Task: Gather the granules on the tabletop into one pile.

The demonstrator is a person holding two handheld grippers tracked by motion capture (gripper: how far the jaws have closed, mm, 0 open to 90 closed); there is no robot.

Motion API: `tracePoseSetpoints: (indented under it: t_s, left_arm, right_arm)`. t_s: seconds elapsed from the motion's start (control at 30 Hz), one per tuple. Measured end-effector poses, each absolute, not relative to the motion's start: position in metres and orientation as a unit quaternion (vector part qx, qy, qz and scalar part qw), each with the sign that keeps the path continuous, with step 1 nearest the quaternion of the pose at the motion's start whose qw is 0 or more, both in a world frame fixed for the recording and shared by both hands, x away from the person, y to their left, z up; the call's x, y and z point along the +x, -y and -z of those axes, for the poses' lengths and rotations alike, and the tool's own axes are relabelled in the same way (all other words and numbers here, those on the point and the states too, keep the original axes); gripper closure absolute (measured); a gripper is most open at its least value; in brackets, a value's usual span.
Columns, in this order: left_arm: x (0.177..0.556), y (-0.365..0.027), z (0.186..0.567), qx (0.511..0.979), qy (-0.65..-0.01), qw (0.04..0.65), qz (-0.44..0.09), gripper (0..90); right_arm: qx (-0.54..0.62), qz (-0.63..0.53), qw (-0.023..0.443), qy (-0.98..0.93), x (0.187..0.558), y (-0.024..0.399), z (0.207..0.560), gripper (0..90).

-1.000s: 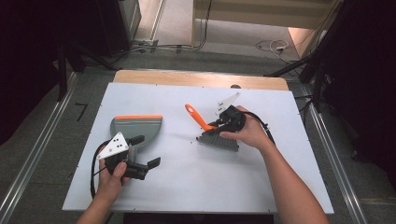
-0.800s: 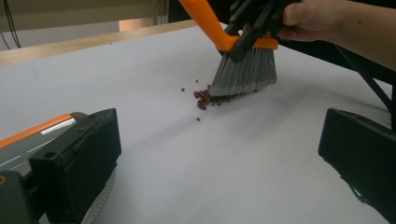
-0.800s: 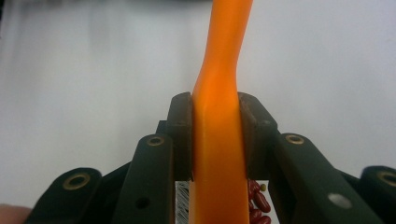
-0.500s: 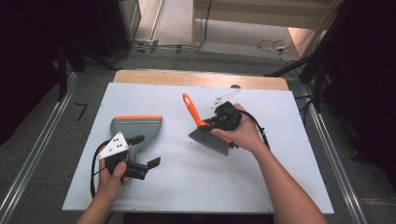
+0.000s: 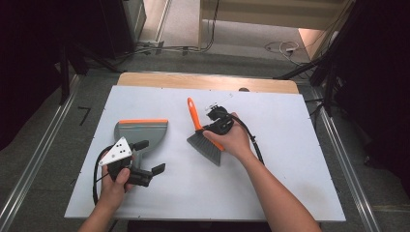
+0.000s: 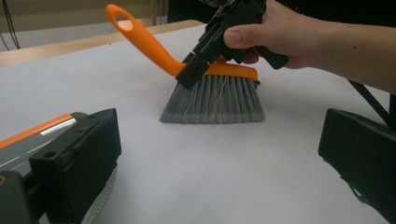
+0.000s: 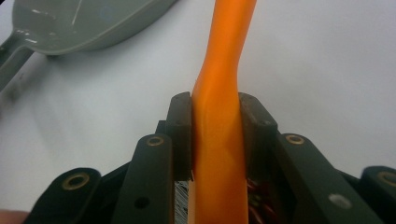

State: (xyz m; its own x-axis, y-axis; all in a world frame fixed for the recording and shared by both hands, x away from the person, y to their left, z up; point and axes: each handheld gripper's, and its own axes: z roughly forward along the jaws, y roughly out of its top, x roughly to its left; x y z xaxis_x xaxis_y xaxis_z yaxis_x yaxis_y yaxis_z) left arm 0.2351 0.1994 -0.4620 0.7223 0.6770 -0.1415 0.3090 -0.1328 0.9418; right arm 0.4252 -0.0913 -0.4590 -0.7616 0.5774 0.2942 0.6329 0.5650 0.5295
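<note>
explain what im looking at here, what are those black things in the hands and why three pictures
A person sits at a white table with a hand-held two-jaw gripper in each hand. The high view looks down from above. The other two come from cameras riding on the grippers, looking along their black jaws.

The right gripper is clamped on the orange handle of a small brush; the right gripper view shows both jaws pressed against that handle. The brush's grey bristles rest on the table.

The left gripper holds nothing; its jaws stand wide apart. Beside it lies a grey dustpan with an orange edge.
</note>
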Motion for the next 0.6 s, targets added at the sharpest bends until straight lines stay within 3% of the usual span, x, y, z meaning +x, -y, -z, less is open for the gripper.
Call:
tracePoseSetpoints:
  t_s: [0.6]
  left_arm:
    - [0.235, -0.197, 0.462, 0.736, -0.334, 0.566, -0.16, 0.0]
  right_arm:
    - [-0.398, 0.315, 0.018, 0.862, 0.437, 0.14, 0.457, 67.3]
